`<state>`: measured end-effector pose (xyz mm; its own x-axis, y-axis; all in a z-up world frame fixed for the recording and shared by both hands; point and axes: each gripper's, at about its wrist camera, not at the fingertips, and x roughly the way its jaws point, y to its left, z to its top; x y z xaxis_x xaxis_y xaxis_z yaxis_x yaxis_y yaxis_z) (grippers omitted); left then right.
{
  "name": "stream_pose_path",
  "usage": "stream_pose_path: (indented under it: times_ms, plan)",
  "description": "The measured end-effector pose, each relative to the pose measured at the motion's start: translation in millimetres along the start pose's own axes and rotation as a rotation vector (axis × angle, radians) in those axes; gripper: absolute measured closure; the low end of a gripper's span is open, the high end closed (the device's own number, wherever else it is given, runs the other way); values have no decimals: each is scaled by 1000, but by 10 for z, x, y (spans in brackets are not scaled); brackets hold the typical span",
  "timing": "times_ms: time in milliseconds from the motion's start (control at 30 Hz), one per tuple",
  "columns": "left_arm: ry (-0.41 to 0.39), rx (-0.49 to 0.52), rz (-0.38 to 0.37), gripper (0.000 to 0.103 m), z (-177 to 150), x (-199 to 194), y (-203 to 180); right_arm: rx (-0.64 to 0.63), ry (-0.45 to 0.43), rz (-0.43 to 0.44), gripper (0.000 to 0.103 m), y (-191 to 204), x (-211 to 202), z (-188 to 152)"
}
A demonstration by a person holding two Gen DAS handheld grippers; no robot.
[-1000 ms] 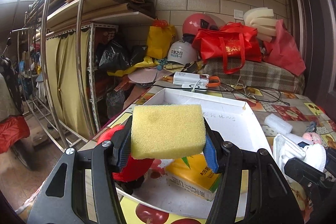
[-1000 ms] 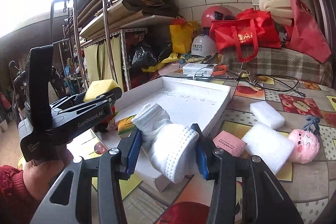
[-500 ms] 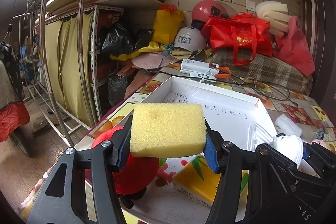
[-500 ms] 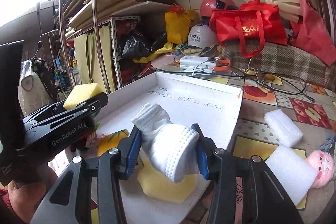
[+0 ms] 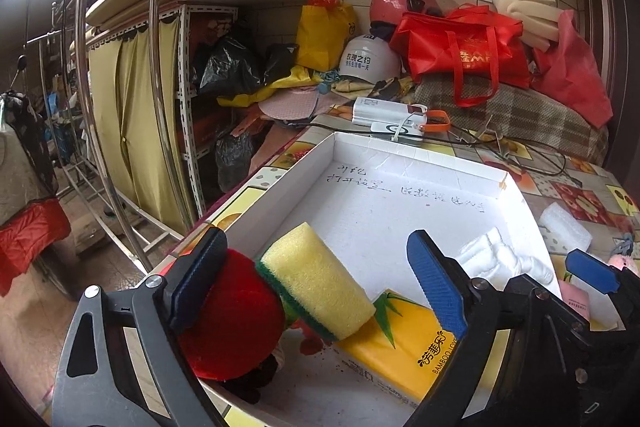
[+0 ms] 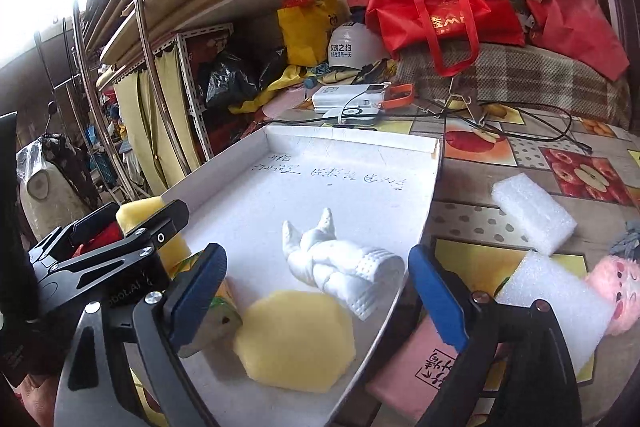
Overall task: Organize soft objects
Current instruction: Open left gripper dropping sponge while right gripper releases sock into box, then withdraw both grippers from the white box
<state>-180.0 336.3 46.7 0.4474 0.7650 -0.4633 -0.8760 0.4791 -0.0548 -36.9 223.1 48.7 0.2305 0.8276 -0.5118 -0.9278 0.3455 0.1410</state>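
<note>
A white shallow box (image 5: 400,195) lies on the table; it also shows in the right wrist view (image 6: 352,163). My left gripper (image 5: 316,287) is open over its near left corner. The yellow sponge with a green backing (image 5: 320,279) lies free between the jaws, leaning on a red plush toy (image 5: 236,323) and a yellow tissue pack (image 5: 400,351). My right gripper (image 6: 316,291) is open over the box. The white rolled socks (image 6: 344,263) lie in the box just beyond it, next to a flat yellow sponge (image 6: 296,339). The socks also show in the left wrist view (image 5: 500,259).
Right of the box on the fruit-pattern tablecloth lie two white foam blocks (image 6: 532,211) (image 6: 560,299), a pink plush face (image 6: 612,291) and a pink packet (image 6: 416,367). Chargers and cables (image 6: 360,99) lie behind the box. Bags and helmets crowd the back; a metal rack (image 5: 160,107) stands at left.
Both grippers opened. The yellow sponge dropped from the left gripper into the box's near corner. The white socks dropped from the right gripper onto the box floor.
</note>
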Motion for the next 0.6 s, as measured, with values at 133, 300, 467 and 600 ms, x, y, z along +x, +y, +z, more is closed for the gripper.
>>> stream_pose_path:
  times_ms: [133,300,467,600]
  plan:
    - [-11,-11,9,10,-5,-15,32,-20,-8,4,0,34,-4,8]
    - [-16,-22,10,10,2,-17,45,-42,-24,3,0,66,-18,21]
    - [-37,-33,23,10,1,-53,62,-64,-49,-3,0,102,-56,20]
    - [-55,-70,45,0,-12,-92,139,-92,-91,-10,0,153,-127,5]
